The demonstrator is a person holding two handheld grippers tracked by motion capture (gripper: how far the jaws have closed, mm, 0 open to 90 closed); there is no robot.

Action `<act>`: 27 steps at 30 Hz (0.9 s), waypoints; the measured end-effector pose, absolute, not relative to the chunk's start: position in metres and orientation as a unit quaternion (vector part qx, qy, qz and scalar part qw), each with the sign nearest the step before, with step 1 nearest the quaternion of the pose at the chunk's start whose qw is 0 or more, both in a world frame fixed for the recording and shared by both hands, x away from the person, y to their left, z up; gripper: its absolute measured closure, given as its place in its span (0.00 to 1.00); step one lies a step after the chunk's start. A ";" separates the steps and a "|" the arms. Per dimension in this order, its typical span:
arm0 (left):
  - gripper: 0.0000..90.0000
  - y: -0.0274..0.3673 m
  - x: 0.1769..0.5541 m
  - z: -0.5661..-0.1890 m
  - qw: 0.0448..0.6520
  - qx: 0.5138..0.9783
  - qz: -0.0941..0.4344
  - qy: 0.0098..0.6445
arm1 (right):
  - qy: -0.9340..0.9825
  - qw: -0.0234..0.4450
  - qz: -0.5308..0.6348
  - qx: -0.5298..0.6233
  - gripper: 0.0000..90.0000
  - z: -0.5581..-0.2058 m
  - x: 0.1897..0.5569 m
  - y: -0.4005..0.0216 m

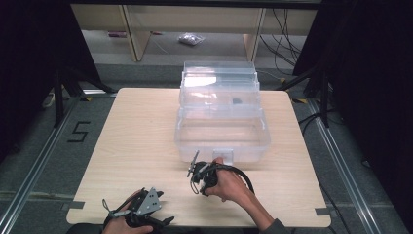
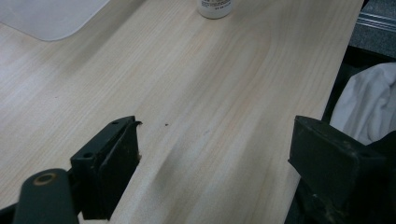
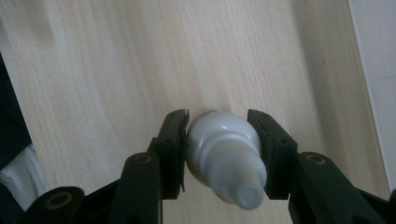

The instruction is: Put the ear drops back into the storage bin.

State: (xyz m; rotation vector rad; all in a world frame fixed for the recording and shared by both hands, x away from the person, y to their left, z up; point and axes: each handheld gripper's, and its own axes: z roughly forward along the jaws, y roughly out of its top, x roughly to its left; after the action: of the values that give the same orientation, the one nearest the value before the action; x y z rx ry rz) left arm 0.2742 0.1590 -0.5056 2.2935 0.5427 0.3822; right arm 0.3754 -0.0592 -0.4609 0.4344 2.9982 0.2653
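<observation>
Upright, white bottle [image 3: 224,154], cap topmost.

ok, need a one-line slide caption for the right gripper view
Right gripper shut on a small white bottle over the wooden table.

light wood-grain rectangular tabletop [image 1: 141,146], grey carpet-tile floor [image 1: 29,146] with black tape "5" [image 1: 78,131], metal floor rails [image 1: 348,170] both sides, black curtains [image 1: 370,58] left and right, pale wooden shelving unit [image 1: 131,29] behind, loose black cables [image 1: 285,34], crumpled clear plastic bag [image 1: 191,39]
</observation>
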 end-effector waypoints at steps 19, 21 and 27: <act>0.17 0.159 0.274 -0.506 0.369 0.893 0.148 0.212 | 0.983 0.038 0.082 0.160 0.67 -0.444 0.379 -0.069; 0.17 0.159 0.274 -0.505 0.369 0.893 0.147 0.213 | 0.983 0.041 0.082 0.161 0.67 -0.437 0.381 -0.073; 0.17 0.159 0.274 -0.505 0.369 0.893 0.147 0.213 | 0.983 0.042 0.077 0.164 0.67 -0.423 0.385 -0.082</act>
State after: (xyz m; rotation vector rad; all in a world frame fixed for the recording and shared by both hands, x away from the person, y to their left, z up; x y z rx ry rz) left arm 0.2744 0.1591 -0.5054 2.2917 0.5463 0.3771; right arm 0.3854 -0.0820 -0.4229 0.5018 3.0063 0.2352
